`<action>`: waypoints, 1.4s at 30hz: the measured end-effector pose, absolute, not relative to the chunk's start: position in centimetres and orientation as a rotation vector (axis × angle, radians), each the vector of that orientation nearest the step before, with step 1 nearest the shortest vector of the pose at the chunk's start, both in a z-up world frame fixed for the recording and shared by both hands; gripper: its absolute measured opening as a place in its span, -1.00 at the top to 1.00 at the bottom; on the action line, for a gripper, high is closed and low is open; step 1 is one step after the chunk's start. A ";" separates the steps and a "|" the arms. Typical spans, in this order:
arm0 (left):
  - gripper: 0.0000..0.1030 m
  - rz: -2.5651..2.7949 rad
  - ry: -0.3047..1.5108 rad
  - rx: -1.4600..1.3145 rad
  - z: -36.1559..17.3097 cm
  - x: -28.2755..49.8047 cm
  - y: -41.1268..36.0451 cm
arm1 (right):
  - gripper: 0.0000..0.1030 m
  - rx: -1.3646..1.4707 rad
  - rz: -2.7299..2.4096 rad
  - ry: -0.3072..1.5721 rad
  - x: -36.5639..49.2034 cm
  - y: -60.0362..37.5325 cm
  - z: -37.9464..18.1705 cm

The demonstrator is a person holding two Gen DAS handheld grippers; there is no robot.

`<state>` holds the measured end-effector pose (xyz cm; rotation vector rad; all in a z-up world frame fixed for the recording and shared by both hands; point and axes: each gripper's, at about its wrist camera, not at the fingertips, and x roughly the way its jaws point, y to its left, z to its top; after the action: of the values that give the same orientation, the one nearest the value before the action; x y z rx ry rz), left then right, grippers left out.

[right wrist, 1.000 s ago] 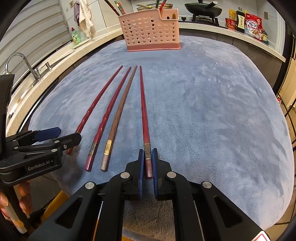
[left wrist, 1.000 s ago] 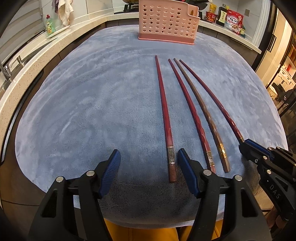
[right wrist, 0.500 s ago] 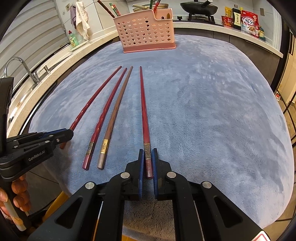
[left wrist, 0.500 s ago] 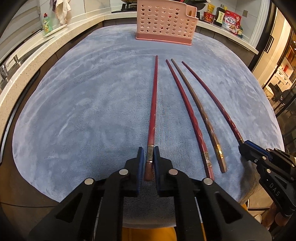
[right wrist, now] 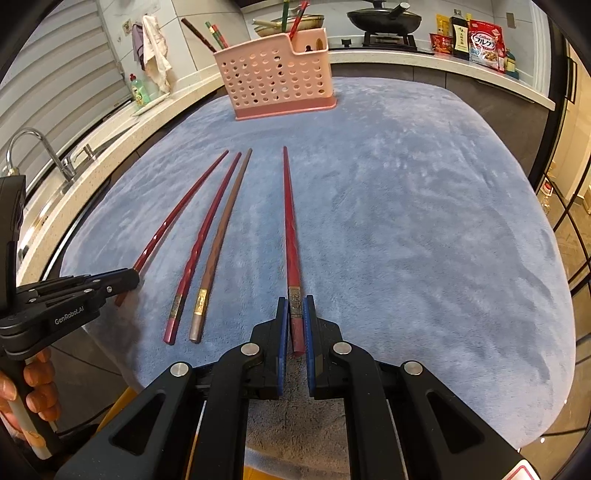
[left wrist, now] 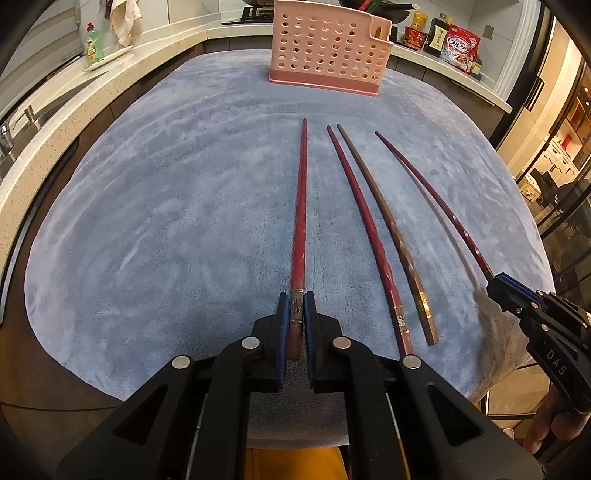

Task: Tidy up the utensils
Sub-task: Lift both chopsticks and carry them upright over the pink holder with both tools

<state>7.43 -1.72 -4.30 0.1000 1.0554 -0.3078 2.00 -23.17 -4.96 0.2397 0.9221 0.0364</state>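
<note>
Four chopsticks lie side by side on a blue-grey cloth [left wrist: 166, 221]. My left gripper [left wrist: 296, 299] is shut on the thick end of the leftmost red chopstick [left wrist: 301, 206]; the same gripper [right wrist: 129, 276] and chopstick [right wrist: 177, 218] show at the left of the right wrist view. My right gripper [right wrist: 295, 301] is shut on the thick end of the rightmost red chopstick [right wrist: 290, 221], and it [left wrist: 498, 286] also shows at the right of the left wrist view, on that dark red chopstick [left wrist: 432, 199]. Between them rest a red chopstick [right wrist: 201, 236] and a brown chopstick [right wrist: 221, 236]. A pink perforated utensil basket [right wrist: 275, 74] stands at the cloth's far end.
The basket holds several utensils [right wrist: 291, 18]. A counter with a sink tap [right wrist: 40, 147] and a soap bottle [right wrist: 138, 90] runs along the left. A wok [right wrist: 384, 16] and food packets [right wrist: 484, 42] sit on the back counter. A hand [right wrist: 33, 398] grips the left handle.
My left gripper has shut on the leftmost chopstick, which now points straight along its fingers. The right-held chopstick's far tip has swung away from the brown one.
</note>
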 end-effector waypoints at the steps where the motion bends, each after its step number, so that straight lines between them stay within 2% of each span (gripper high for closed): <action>1: 0.86 -0.309 1.053 0.096 -4.1 7.4 -1.7 | 0.86 0.241 0.035 0.916 2.0 -23.3 -4.7; 23: 0.86 -0.321 0.876 0.005 5.3 9.0 -0.3 | 0.87 0.302 0.026 0.710 2.9 -26.6 3.9; 42: 0.87 -0.294 0.711 -0.004 12.3 16.2 -1.3 | 0.86 0.321 0.026 0.533 8.9 -29.6 10.8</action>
<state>16.23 -1.34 12.32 -0.0041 0.7112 -0.2945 8.89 -29.60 10.81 0.3207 0.5334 0.0255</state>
